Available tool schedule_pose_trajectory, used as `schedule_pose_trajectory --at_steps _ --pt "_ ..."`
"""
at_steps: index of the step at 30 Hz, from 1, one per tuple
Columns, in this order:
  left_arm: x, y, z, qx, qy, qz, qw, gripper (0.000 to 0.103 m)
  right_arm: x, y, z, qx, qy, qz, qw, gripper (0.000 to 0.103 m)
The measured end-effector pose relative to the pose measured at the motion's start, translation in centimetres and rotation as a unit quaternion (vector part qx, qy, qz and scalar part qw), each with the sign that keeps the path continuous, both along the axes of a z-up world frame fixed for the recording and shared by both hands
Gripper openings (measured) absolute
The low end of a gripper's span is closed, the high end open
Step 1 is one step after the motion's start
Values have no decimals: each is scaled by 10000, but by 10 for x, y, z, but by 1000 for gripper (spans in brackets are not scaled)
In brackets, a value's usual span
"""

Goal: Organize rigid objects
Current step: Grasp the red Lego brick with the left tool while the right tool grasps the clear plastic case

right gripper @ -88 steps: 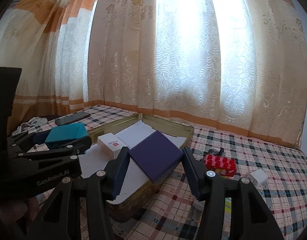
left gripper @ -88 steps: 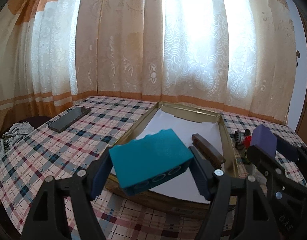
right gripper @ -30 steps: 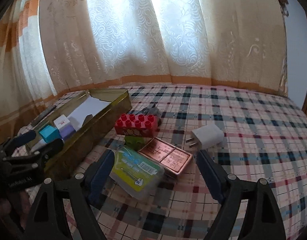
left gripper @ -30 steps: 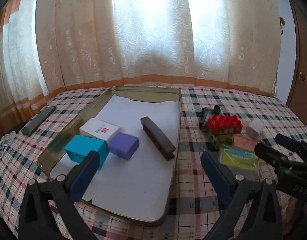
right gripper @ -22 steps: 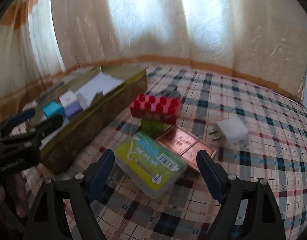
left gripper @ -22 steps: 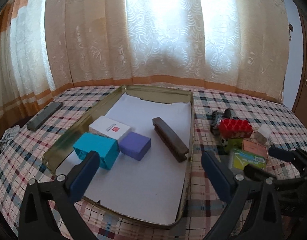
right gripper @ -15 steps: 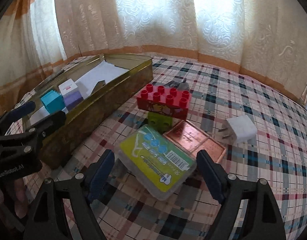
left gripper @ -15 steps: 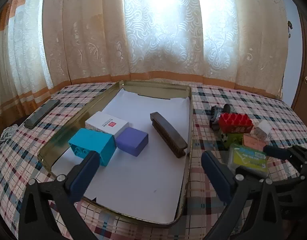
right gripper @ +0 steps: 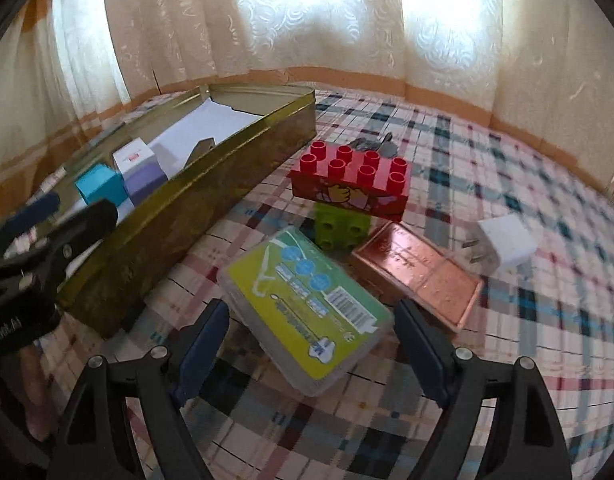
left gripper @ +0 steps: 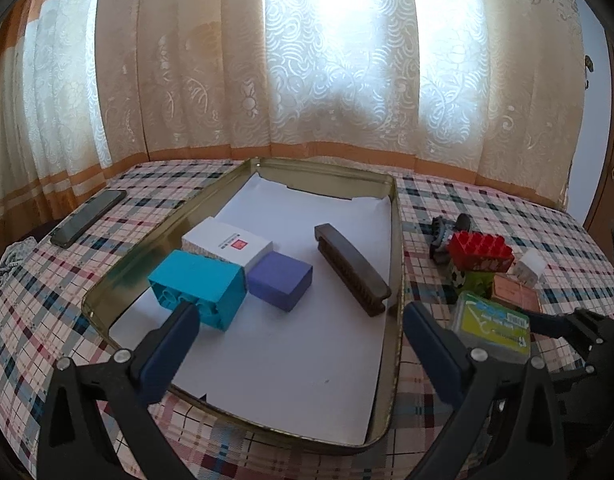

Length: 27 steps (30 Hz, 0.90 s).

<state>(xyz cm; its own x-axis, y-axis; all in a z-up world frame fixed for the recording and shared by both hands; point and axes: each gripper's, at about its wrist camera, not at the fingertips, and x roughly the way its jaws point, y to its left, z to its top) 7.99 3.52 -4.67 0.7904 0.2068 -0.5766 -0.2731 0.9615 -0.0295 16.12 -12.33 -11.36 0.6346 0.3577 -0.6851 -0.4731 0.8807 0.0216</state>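
Left wrist, change: left hand-held gripper (left gripper: 299, 336) released, empty; teal block (left gripper: 199, 286) and purple box (left gripper: 279, 280) now lie in the tin tray (left gripper: 391, 208).
Left wrist, count: tray holds four — plus white box (left gripper: 227, 245), brown brush (left gripper: 351, 274).
Right wrist, change: right hand-held gripper (right gripper: 311, 354) released, has closed in around the green-labelled case (right gripper: 303, 304) on the bench (right gripper: 527, 340); likely next pick.
Right wrist, count: outside, one red brick (right gripper: 351, 180), one green brick (right gripper: 341, 224), one copper tin (right gripper: 417, 272), one charger (right gripper: 503, 246).

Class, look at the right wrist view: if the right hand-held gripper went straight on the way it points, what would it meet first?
Most likely the clear plastic case with the green label, lying between the open right hand-held gripper; depth is uncertain.
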Motion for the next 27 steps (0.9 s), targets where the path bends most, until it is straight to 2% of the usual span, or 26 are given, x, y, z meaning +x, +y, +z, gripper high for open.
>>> schedule_pose_trajectory --at_steps 8,11,17,22,27 --pt "2 -2 0 -6 67 -35 10000 103 9 12 -2 62 164 -19 9998 90" --pt "2 -2 -1 -7 57 -41 10000 103 11 15 -2 -8 152 -14 9999 88" --pt "2 -4 -1 56 68 -52 9999 103 7 6 0 204 157 21 9997 85" --pt "2 -8 2 15 34 -153 9999 103 -3 -17 9 686 -107 -154 9975 85" --pt "9 -30 11 275 22 -332 9991 103 -18 -43 18 861 -546 -470 9937 86"
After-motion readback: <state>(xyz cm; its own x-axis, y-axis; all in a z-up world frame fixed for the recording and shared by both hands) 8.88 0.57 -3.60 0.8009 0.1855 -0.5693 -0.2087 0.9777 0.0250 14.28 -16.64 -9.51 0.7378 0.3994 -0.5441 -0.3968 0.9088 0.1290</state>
